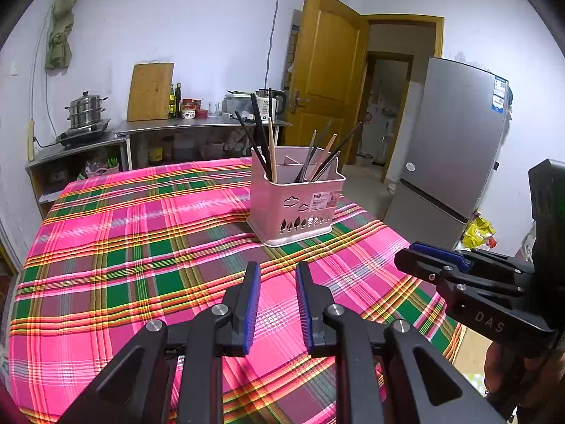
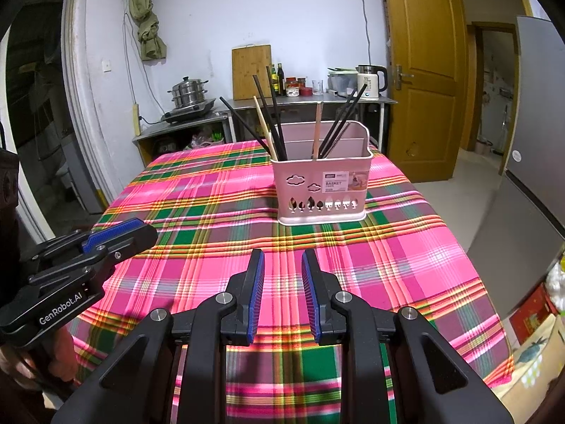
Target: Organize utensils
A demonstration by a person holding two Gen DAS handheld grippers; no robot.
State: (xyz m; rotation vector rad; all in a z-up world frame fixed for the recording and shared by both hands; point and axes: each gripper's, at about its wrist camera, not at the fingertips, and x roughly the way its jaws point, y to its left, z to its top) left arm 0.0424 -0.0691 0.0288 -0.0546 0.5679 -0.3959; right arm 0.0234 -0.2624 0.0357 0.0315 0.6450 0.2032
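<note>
L hand-held gripper [image 1: 278, 275]: released, blue pads parted w/ plaid cloth seen through the gap; nothing is held or touched, and it is hovered over the near part of the worktop [image 1: 141, 247]. R hand-held gripper [image 2: 282, 261]: likewise released, pads apart by about the same amt, nothing grasped, held above the near edge of the cloth.

The pink utensil basket [image 2: 323, 180] is stood upright on the worktop's far right part, well apart from both grippers. Black and wooden chopsticks [image 2: 272, 123] are leaned in its left compartment; more are leaned in the right one, approx. fanned outward.

L wrist view: the R gripper is seen side-on at the right edge, and a silver fridge [image 1: 455, 148] is shown whole. R wrist view: the L gripper is seen at lower left w/ "GenRobot.AI" printed on its body; the basket's "BASKET" label is legible, and the fridge is cut off at the right edge.
</note>
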